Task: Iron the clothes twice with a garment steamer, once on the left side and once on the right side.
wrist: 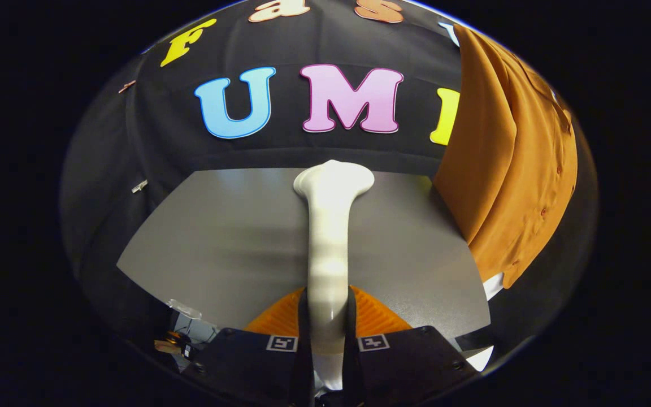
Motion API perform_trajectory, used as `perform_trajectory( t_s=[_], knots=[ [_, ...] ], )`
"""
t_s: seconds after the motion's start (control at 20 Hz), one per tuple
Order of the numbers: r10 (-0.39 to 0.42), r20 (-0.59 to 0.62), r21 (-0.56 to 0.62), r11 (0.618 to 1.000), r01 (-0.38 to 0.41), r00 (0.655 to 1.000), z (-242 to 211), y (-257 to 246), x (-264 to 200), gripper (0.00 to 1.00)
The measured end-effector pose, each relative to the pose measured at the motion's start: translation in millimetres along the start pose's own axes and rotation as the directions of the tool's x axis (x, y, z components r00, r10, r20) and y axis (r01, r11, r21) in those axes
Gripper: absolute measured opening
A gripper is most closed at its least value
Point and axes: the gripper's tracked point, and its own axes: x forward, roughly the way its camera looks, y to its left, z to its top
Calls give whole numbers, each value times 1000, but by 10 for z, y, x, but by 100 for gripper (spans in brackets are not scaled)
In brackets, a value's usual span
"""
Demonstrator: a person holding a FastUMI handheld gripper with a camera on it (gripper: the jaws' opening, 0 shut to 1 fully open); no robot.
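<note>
A grey table point(218, 243) stands before the black booth wall. The gripper point(328, 333) is clamped on the white garment steamer point(328, 237), head pointing ahead over the table — well short of the orange shirt point(515, 169) hanging right. Probably no pass begun; the shirt's far side is cut off.

Grey table point(218, 237) w/ black cloth wall point(150, 141) behind

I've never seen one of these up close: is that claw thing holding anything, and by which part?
Yes. The gripper is shut on the white steamer, clamping the lower end of its handle between both fingers; its head points ahead over the grey table.
</note>
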Motion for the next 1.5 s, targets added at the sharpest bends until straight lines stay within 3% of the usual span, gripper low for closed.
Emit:
perform_trajectory(
  t_s=[0.25, 0.45, 0.75, 1.15, 1.3, 1.5],
  knots=[
    [26, 152, 26, 999, -31, 988, 243, 9, -234, 23],
    [41, 316, 36, 998, -55, 948, 569, -77, -630, 23],
    [40, 536, 27, 998, -64, 843, 995, -468, -1431, 23],
    [-45, 736, 46, 999, 16, 675, 1262, -1412, -2175, 23],
    [-109, 743, 99, 994, 52, 661, 1207, -1895, -2097, 23],
    [-160, 719, 140, 986, 85, 676, 1170, -2403, -1792, 23]
  ],
)
